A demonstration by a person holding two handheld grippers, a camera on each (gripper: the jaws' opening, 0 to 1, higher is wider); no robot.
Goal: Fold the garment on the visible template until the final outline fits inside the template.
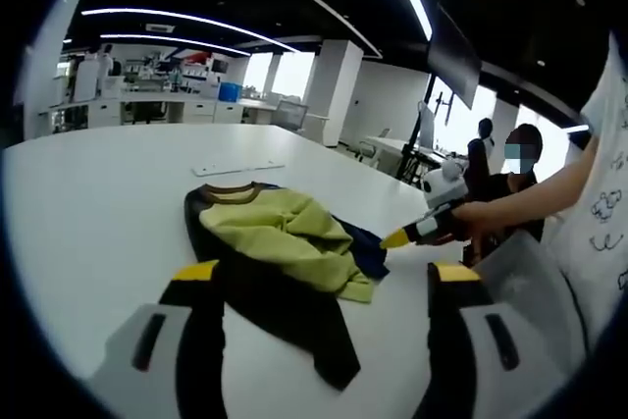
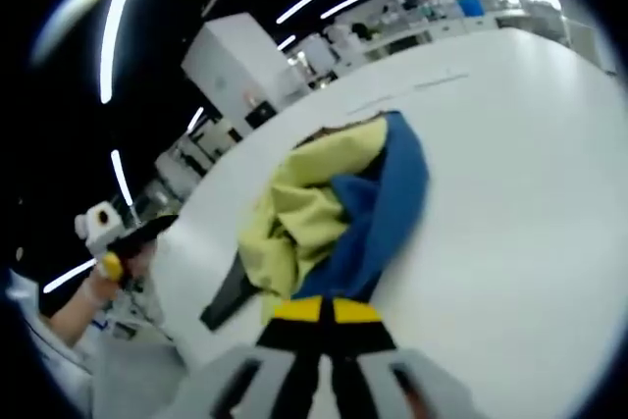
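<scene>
One soft, crumpled garment (image 1: 285,252) of yellow, black and blue cloth lies on the smooth white table (image 1: 98,203). The left gripper (image 1: 329,287) stands wide apart, empty; the right gripper (image 2: 326,311) pinches the garment's blue edge.

We're in a big open-plan lab or office here. A broad white tabletop (image 1: 88,193) spreads across the foreground, long strip lights (image 1: 186,19) curve over a dark ceiling, and a white square pillar (image 1: 332,85) stands mid-floor. Far back, white workbenches (image 1: 147,105) carry equipment and a blue bin (image 1: 229,91), with bright windows (image 1: 291,74) behind. A seated person (image 1: 515,179) waits off to the side.
</scene>
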